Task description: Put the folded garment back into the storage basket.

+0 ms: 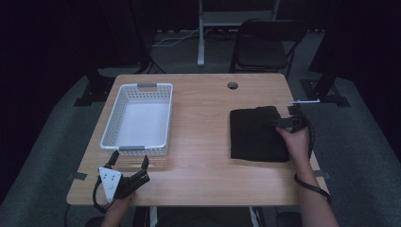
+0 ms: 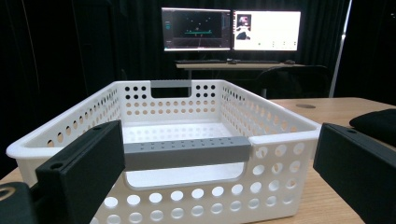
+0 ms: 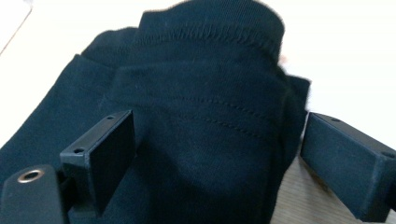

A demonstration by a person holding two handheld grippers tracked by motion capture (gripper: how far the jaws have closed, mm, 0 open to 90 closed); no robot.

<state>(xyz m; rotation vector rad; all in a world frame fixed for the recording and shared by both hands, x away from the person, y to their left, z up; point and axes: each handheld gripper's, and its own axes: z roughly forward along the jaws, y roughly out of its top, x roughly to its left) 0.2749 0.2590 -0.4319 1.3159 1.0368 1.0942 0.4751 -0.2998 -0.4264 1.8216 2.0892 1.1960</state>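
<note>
A folded black garment [image 1: 255, 135] lies on the right half of the wooden table [image 1: 203, 142]. My right gripper [image 1: 280, 124] sits at the garment's upper right edge, held by a hand. In the right gripper view the right gripper [image 3: 219, 154] is open, and a raised fold of the black garment [image 3: 205, 93] bulges between its jaws. An empty white perforated basket [image 1: 113, 120] with grey handles stands on the left half. My left gripper [image 1: 130, 158] hovers just in front of the basket's near end. It is open, and the left gripper [image 2: 219, 172] faces the basket's near grey handle [image 2: 187, 151].
A black folding chair [image 1: 265, 45] stands behind the table, beside a white desk leg [image 1: 201, 33]. A cable hole [image 1: 232, 85] sits near the table's far edge. Two lit monitors [image 2: 231, 29] stand on a desk far behind the basket.
</note>
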